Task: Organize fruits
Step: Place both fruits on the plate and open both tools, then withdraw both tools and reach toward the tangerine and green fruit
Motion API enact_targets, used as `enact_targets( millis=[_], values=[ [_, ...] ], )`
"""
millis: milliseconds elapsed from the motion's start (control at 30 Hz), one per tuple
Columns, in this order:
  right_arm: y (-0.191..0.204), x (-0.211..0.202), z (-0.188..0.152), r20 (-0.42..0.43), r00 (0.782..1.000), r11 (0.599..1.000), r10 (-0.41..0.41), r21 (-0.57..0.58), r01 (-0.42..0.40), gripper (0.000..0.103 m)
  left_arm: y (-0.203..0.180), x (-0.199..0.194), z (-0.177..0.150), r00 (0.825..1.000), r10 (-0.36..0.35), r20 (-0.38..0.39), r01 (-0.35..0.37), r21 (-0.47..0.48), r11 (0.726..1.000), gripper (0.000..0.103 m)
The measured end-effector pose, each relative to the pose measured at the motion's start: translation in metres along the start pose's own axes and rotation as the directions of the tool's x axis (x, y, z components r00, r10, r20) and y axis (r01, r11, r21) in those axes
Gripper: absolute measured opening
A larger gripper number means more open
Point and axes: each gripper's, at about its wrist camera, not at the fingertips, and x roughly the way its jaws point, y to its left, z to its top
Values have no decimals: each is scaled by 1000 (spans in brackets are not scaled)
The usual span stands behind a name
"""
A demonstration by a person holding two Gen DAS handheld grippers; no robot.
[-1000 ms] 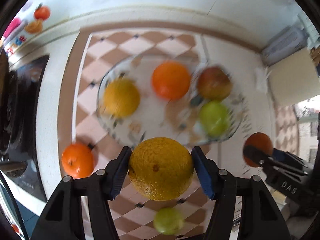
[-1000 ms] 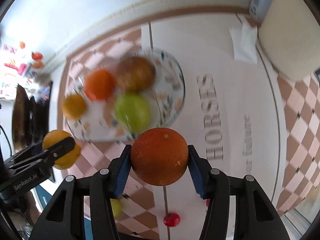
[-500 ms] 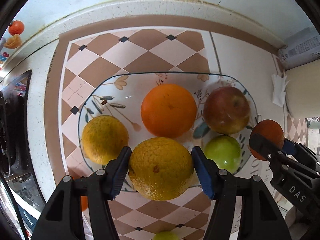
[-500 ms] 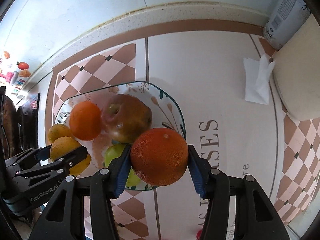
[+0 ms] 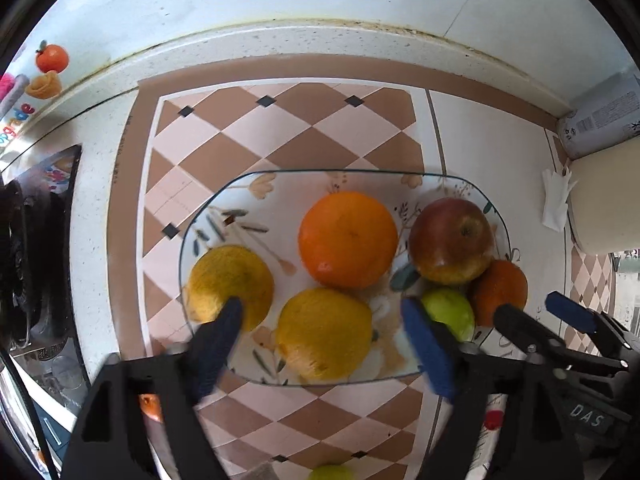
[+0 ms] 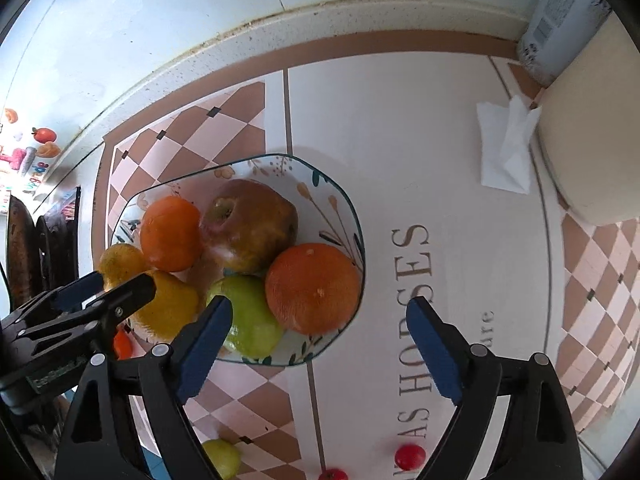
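Glass is what the fruit rests on: a shallow patterned bowl (image 5: pixel 460 178) low in both frames. Crowding is the risk judged here; the yellow citrus (image 5: pixel 324 332) and dark orange (image 6: pixel 314 288) lie near the rim and could be nudged out by a careless retreat. Both claws are aimed straight down over the bowl. The left gripper (image 5: pixel 322 344) and right gripper (image 6: pixel 318 328) are opening, pads clear of the fruit below.

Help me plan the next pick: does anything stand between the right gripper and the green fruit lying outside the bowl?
Nothing visible blocks the green fruit near the right gripper, whose jaws are opening over the bowl.
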Motion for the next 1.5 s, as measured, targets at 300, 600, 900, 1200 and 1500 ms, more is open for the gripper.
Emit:
enact_targets(
  millis=[300,600,900,1200,1500],
  values=[
    [14,-26,-39,68,997,998,-46,-41,49,91,25,-25,-42,996,53,71,-51,-32,998,92],
    [31,-65,-81,146,989,996,-37,-71,48,91,30,-69,-84,978,96,186,-88,-50,995,92],
    [40,-113,-116,222,975,996,-14,-87,34,91,25,-116,-125,953,91,289,-83,-39,996,92],
    [42,-162,-153,307,952,994,-7,-98,39,91,16,-162,-161,918,80,389,-76,-26,997,92],
    [41,-195,-179,347,937,995,30,-97,4,91,5,-192,-184,888,69,455,-77,0,997,92]
  ],
)
